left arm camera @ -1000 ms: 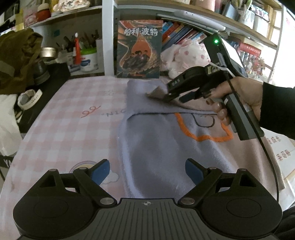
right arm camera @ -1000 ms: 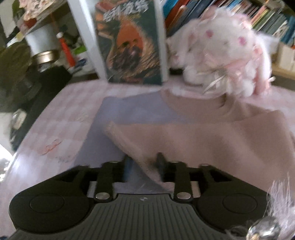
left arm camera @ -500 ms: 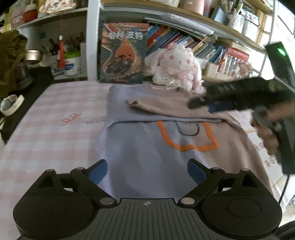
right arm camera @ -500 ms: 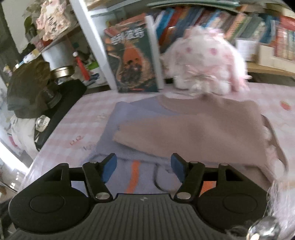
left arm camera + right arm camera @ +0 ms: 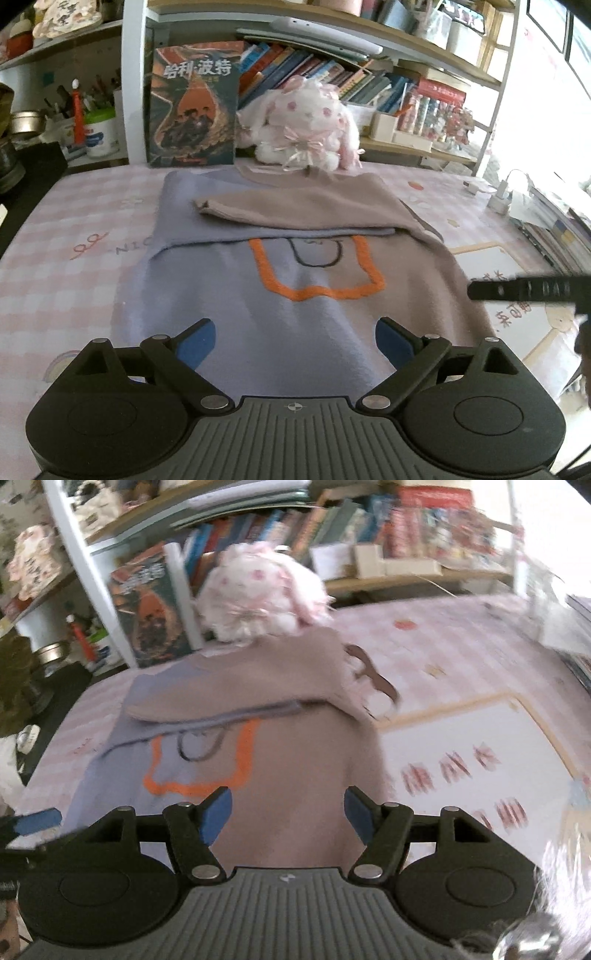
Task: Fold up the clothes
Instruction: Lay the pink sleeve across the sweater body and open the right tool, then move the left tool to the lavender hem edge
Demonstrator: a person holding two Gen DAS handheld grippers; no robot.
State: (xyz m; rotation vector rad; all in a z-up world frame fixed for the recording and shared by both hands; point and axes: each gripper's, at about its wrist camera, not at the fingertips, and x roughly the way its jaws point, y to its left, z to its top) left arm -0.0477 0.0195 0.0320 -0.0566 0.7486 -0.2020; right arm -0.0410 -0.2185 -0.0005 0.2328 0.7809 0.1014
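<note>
the sweater (image 5: 303, 295) lies flat on the desk (image 5: 66, 266), which is covered by a pink checked cloth. it is two-toned, purple-blue on one half and dusty pink-brown on the other, with an orange outline and a dark curved line stitched on the chest. both sleeves are folded across the upper body: the pink-brown sleeve (image 5: 295, 208) lies on top, its cuff pointing toward the purple side, and a purple edge shows just under it.

the left claw (image 5: 294, 341) hangs above the near hem of the sweater, its blue pads wide apart and holding nothing. the right claw (image 5: 288, 814) is also spread apart and empty, over the pink-brown half of the sweater; this view is blurred. in the left wrist view a dark part of the right claw's body pokes in from the right edge, beside the sweater.

behind the sweater, a white and pink plush rabbit (image 5: 306, 125) sits against the collar end, touching the fabric. a large book (image 5: 194, 107) stands upright just beside it, in front of a bookshelf (image 5: 369, 77) packed with books. a white framed sheet (image 5: 480, 746) with red writing lies on the desk next to the pink-brown side.
</note>
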